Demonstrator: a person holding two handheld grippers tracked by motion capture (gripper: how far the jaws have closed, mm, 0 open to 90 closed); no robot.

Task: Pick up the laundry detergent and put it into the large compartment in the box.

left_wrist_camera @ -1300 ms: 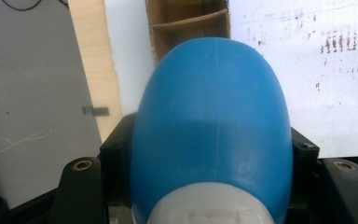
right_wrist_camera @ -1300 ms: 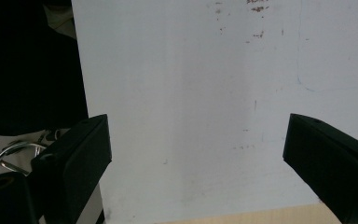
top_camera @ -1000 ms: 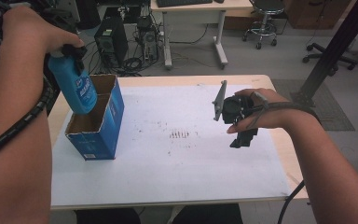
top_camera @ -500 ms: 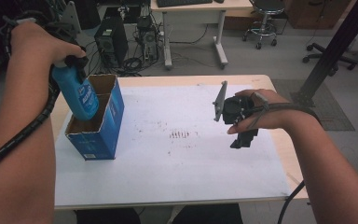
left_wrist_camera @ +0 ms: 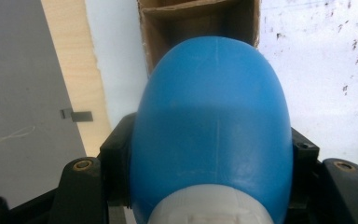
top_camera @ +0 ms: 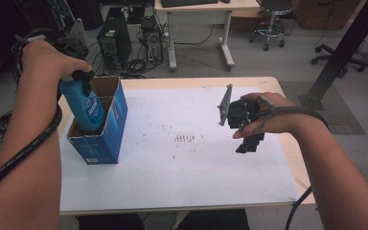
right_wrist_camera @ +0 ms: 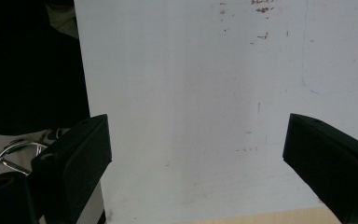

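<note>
A blue bottle (top_camera: 87,106) with a white neck stands tilted, bottom-first, inside the open blue carton (top_camera: 106,139).

A wooden table (top_camera: 287,143) carries a white sheet (top_camera: 182,163) with a blue box (top_camera: 100,143) on it.

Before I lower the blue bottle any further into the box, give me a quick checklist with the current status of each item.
1. Left gripper shut on the blue bottle: ok.
2. Bottle's lower end inside the open top of the blue box: ok.
3. Box upright on the white table sheet: ok.
4. Box interior free below the bottle: cannot tell, the bottle hides it.
5. Right gripper away from the box, jaws open with nothing between them: ok.
</note>
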